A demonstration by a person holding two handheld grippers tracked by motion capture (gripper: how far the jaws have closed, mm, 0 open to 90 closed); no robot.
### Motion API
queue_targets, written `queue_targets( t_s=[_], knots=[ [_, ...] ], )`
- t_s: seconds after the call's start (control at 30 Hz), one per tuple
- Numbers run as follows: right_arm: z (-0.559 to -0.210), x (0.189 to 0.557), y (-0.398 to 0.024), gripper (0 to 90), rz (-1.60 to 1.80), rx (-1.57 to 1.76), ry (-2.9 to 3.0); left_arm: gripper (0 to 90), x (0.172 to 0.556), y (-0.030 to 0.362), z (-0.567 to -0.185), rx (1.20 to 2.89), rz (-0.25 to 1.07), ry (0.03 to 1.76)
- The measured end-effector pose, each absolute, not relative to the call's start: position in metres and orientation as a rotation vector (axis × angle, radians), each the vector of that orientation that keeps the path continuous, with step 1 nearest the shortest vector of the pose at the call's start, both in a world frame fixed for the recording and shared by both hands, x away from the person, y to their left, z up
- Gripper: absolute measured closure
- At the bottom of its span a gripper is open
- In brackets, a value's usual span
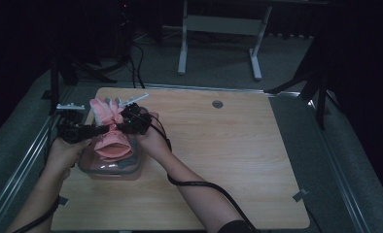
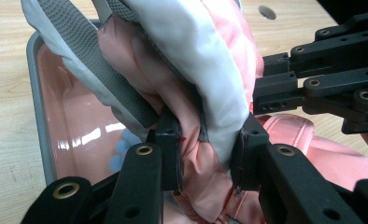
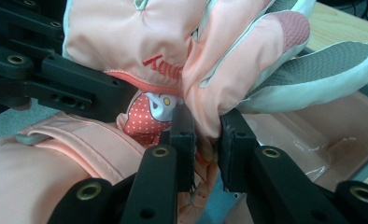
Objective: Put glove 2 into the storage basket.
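A pink and white padded glove (image 1: 105, 112) with grey grip patches hangs between my two grippers over a clear plastic box (image 1: 86, 166) at the table's left. Its fingers point up and away; its cuff (image 1: 113, 147) sags into the box. My left gripper (image 1: 107, 129) comes in from the left, shut on a bunched fold of the glove (image 2: 210, 60). The pads (image 2: 167, 140) press into the fabric. From the right, my right gripper (image 1: 122, 125) is shut on the glove (image 3: 140, 32) near its thumb. The left gripper (image 3: 46, 79) faces it closely.
The wooden table (image 1: 238, 155) stretches to the right of the box, with a round cable hole (image 1: 217, 104) near its far edge. A black cable (image 1: 204, 187) trails along the right forearm. Metal rails run beside the table, and a white table frame (image 1: 182, 48) stands beyond.
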State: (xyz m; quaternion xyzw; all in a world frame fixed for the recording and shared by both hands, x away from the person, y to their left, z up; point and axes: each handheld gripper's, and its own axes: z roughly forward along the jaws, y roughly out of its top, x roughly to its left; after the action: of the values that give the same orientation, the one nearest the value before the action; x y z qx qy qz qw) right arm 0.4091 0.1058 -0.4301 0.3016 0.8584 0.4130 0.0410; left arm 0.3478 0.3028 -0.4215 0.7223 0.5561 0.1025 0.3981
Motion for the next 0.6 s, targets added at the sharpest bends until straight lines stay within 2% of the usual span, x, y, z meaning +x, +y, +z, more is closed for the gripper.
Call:
queue_targets(
  t_s=[0.6],
  knots=[
    [-0.479, 0.416, 0.103, 77.4, 1.109, 0.99, 2.69, 68.4, 0.359, 0.289, -0.471, 1.884, 0.19, 1.478]
  ],
)
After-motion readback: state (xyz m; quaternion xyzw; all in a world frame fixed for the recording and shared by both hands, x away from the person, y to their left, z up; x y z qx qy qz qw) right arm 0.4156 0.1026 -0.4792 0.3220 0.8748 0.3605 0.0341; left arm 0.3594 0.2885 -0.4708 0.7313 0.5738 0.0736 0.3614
